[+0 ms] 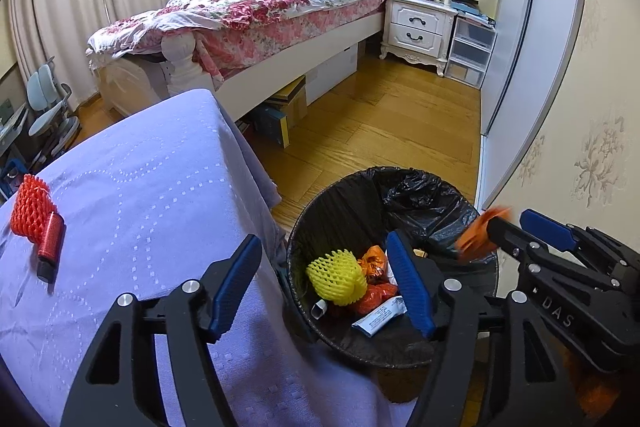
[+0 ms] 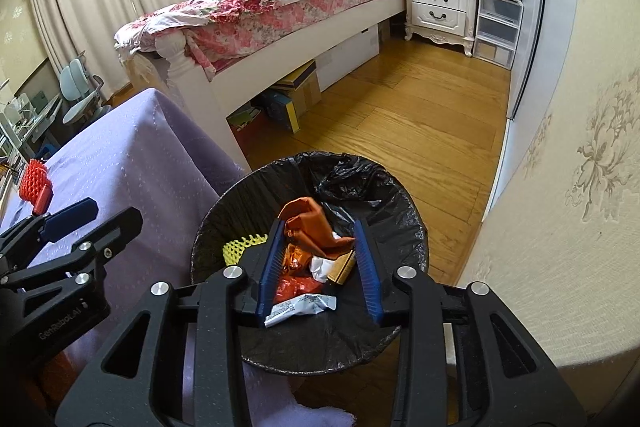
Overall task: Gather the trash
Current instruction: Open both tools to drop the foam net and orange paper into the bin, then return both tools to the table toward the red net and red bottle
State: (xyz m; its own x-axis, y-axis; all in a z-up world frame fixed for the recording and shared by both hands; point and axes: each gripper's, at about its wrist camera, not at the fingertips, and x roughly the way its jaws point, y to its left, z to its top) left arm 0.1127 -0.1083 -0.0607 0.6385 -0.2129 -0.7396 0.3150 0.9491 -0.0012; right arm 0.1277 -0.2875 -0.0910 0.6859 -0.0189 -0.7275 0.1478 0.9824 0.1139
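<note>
Left wrist view: taken above the table [image 1: 132,163] edge, directed toward the bed [image 1: 256,7]. Right wrist view: taken close above the bin [image 2: 224,227], tilted downward. Bin, table, bed and floor [image 2: 420,115] are shared.

the trash bin [image 2: 224,227] stands on the floor [image 2: 420,131] directly to the right of your cloth-covered table [image 1: 160,187]. the wall [image 2: 560,227] runs along the bin's right side. the bed [image 2: 280,7] lies behind the table, with boxes [image 2: 296,95] under it. the nightstand [image 2: 440,7] stands right of the bed's head, and a drawer unit [image 2: 496,31] sits to its right. a net sleeve [image 1: 30,207] and a tube [image 1: 50,243] lie touching on the table's left part.
</note>
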